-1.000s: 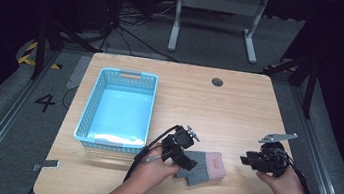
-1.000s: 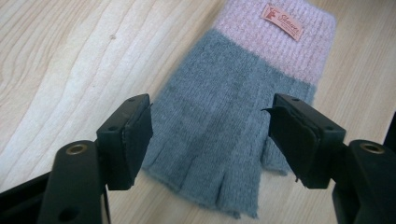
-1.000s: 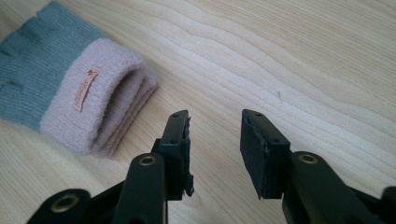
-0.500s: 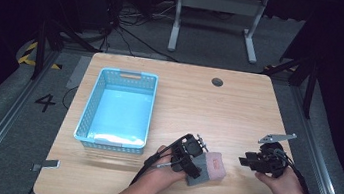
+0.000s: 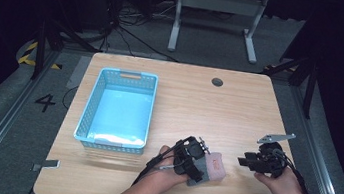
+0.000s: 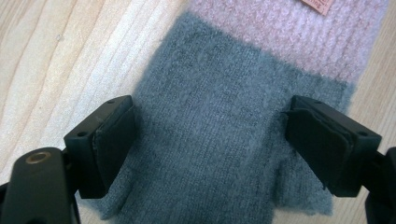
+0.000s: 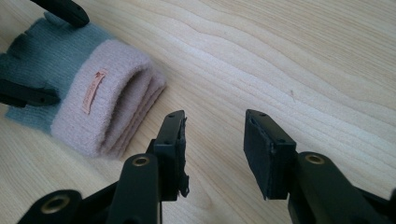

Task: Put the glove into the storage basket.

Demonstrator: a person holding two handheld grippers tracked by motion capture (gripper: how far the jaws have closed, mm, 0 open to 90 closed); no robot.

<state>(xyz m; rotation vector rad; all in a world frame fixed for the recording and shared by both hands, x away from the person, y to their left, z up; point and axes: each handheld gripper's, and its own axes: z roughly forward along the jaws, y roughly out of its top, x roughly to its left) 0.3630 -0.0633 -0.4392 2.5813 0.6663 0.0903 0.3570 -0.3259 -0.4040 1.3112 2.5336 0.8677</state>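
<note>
1. Knitted glove (image 5: pixel 208 167) lying flat on the wooden table (image 5: pixel 199 105) near its front edge, grey-green body with a pink cuff (image 7: pixel 114 109), small label sewn on the cuff.
2. Left gripper (image 5: pixel 195 163) poised right over the glove's grey body (image 6: pixel 219 135), jaws having just been opening and now spread wide, one pad beside each edge of the knit, nothing pinched. Released, not gripping.
3. Right gripper (image 5: pixel 248 162) parked off to the glove's cuff side, apart from it, jaws having just been opening too, bare wood between them. Empty.
4. Blue plastic basket (image 5: pixel 118 107) standing well to the left on the table, looking empty, likely the drop-off spot.
5. Step in hand, by the look of it: setting up a pinch on the glove with the left gripper.
6. To do it well: lower straight down until both pads reach the table level, keep the grey body centred between them, then close so the knit bunches into a fold rather than slipping out.
7. Soft, fuzzy fabric, so a deep bite is safer than a nip at the edge; grabbing one layer only may let the glove unfold on the lift.
8. Right gripper best kept clear of the cuff until the lift is secure.
</note>
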